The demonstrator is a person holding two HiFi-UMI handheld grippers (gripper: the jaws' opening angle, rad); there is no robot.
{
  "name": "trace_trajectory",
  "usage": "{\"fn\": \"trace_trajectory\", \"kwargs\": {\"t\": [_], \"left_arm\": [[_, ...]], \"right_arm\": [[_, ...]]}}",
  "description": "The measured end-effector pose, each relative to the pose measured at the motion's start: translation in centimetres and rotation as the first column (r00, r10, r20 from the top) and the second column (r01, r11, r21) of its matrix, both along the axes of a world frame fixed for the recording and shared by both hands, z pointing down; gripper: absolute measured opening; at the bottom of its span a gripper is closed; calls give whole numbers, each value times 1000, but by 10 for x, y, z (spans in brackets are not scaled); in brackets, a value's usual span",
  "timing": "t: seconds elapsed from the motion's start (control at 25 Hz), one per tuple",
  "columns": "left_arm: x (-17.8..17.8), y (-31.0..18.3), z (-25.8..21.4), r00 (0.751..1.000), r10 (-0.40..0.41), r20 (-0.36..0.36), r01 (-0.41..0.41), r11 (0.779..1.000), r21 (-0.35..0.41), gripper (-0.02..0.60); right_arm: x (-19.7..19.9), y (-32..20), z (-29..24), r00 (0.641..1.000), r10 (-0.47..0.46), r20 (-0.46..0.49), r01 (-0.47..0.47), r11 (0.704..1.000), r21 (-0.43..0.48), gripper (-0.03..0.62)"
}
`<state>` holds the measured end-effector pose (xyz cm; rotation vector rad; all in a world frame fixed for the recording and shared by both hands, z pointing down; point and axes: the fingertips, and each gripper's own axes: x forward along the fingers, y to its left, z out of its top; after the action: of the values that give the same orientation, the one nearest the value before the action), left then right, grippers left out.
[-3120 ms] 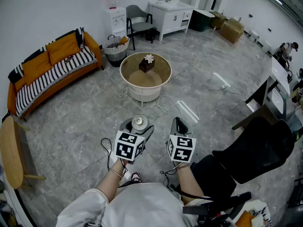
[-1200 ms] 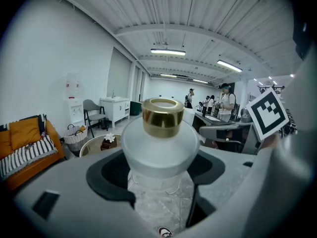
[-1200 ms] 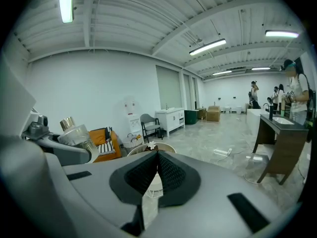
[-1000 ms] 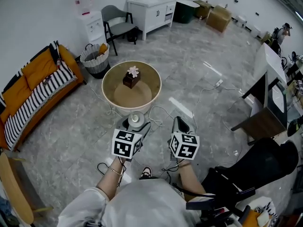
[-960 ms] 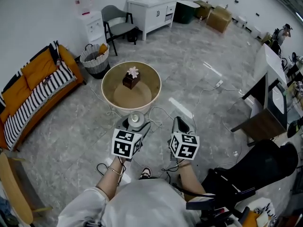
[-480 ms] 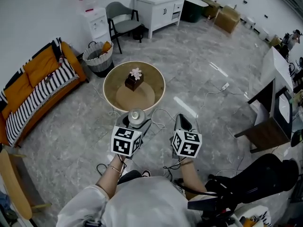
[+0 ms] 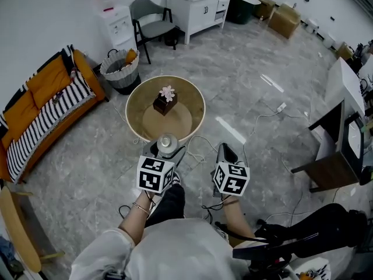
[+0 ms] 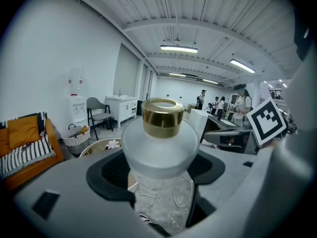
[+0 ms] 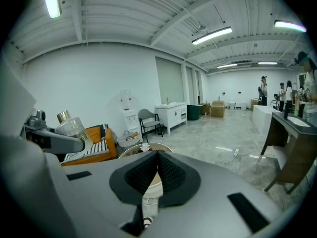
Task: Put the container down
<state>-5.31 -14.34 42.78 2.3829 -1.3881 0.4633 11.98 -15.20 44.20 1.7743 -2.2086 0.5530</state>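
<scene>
A frosted glass container (image 7: 167,143) with a gold cap stands upright between the jaws of my left gripper (image 7: 166,151), which is shut on it. In the left gripper view the container (image 8: 161,143) fills the middle, held at its lower body by the left gripper (image 8: 161,180). Ahead and below is a round low table (image 7: 193,94) with a small dark box (image 7: 164,103) topped by a flower. My right gripper (image 7: 225,154) is held beside the left one, its jaws shut on nothing. The right gripper (image 9: 157,171) also sees the container (image 9: 72,126) at its left.
An orange sofa (image 7: 48,92) with a striped throw lines the left wall. A wicker basket (image 7: 119,70), a grey chair (image 7: 148,17) and a white cabinet (image 7: 198,2) stand beyond the table. Cables (image 7: 201,144) trail on the floor. A desk (image 7: 344,101) is at the right.
The person has walked toward the round table, which now lies closer below the grippers. A leg has stepped forward into view. Both grippers keep the same pose and grip.
</scene>
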Motion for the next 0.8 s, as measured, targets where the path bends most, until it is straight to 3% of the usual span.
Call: {"fn": "trace_trajectory", "kwargs": {"t": [0.32, 0.8], "left_arm": [[-1, -80, -11, 1000, 5, -14, -5, 1000, 29, 334], [2, -193, -4, 999, 29, -25, -29, 1000, 2, 334]], "right_arm": [[-2, -80, -17, 1000, 3, -22, -2, 999, 43, 23], [-4, -190, -25, 999, 4, -32, -2, 999, 51, 25]]}}
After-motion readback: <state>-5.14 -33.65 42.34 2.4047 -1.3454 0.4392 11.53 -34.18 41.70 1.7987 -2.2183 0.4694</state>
